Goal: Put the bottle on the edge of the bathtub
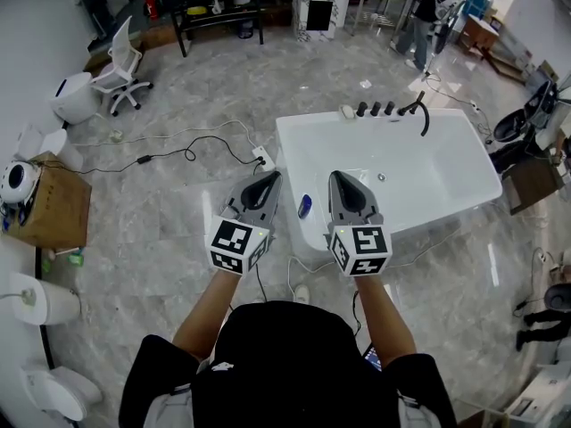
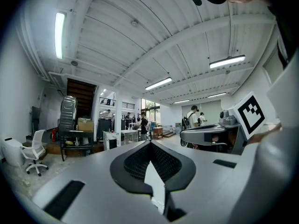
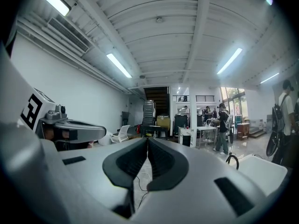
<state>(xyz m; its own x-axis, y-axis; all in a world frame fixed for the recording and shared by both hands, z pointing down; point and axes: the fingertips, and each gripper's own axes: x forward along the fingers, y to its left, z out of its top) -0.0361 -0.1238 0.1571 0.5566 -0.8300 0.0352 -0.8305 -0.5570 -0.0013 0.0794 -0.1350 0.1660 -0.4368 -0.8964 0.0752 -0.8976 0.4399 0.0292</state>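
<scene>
Head view shows the white bathtub [image 1: 293,154] on the grey floor. Over its near left corner the left gripper [image 1: 271,178] and the right gripper [image 1: 340,178] are held level, side by side. Both have their jaws pressed together with nothing between them. The small blue bottle [image 1: 305,206] sits on the tub's near left rim, between the two grippers.

Brightness: we see an evenly bright, cool-white room.
Source: we find ceiling tube lights [image 2: 60,34] in both gripper views.
Glare: we note sheen on the floor [image 1: 161,230]; the white bathtub [image 1: 446,163] looks nearly washed out.
Distortion: we get fisheye bending and dark corners.
Focus: our nearest foreground is soft.
</scene>
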